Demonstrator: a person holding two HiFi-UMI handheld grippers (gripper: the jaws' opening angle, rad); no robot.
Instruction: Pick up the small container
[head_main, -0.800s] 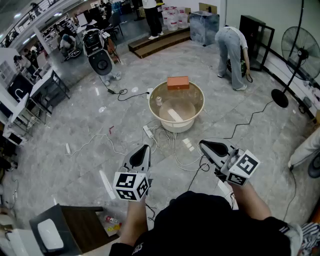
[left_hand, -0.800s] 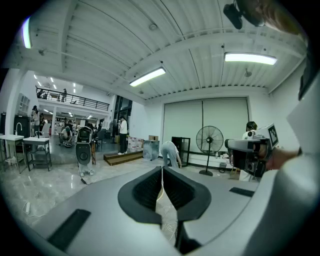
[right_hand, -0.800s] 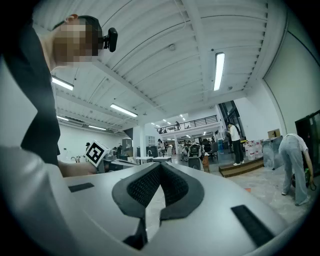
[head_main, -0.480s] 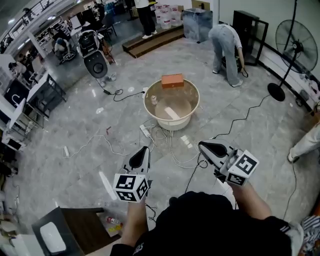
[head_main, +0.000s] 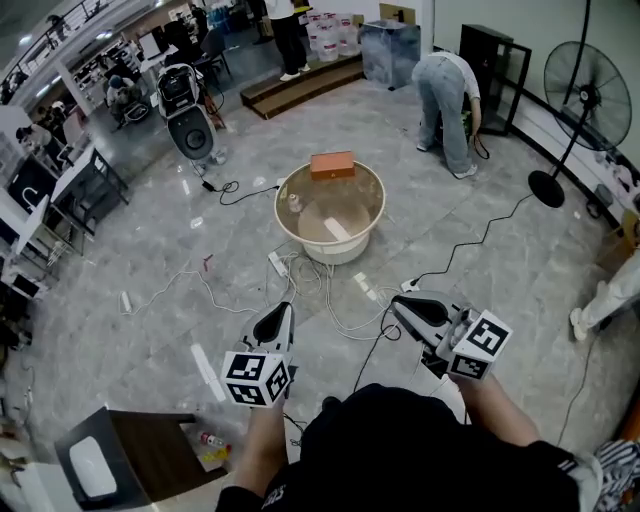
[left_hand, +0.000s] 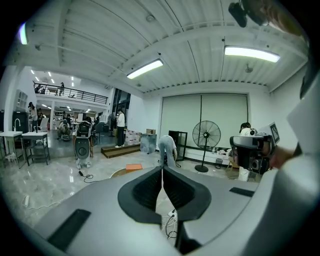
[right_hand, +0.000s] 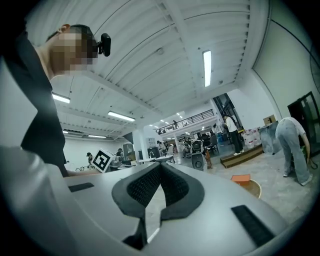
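A small pale container (head_main: 294, 203) stands inside a round beige tub (head_main: 372, 212) on the floor, well ahead of both grippers. An orange block (head_main: 332, 164) lies across the tub's far rim, and a flat white piece (head_main: 337, 230) lies in its bottom. My left gripper (head_main: 283, 312) is held low at the left, its jaws shut with nothing between them. My right gripper (head_main: 398, 302) is at the right, also shut and empty. The left gripper view shows the shut left gripper (left_hand: 162, 169) and the orange block (left_hand: 134, 167). The right gripper view shows the shut right gripper (right_hand: 161, 165), with the orange block (right_hand: 241, 177) at its right.
Power strips and cables (head_main: 345, 290) lie on the floor between me and the tub. A person (head_main: 445, 90) bends over at the back right beside a standing fan (head_main: 578, 85). A speaker unit (head_main: 190, 115) stands at the back left. A dark desk (head_main: 135, 455) is at my lower left.
The tub has shifted left and slightly up in the head view, and both grippers sit a little lower in it. Both stay shut and empty.
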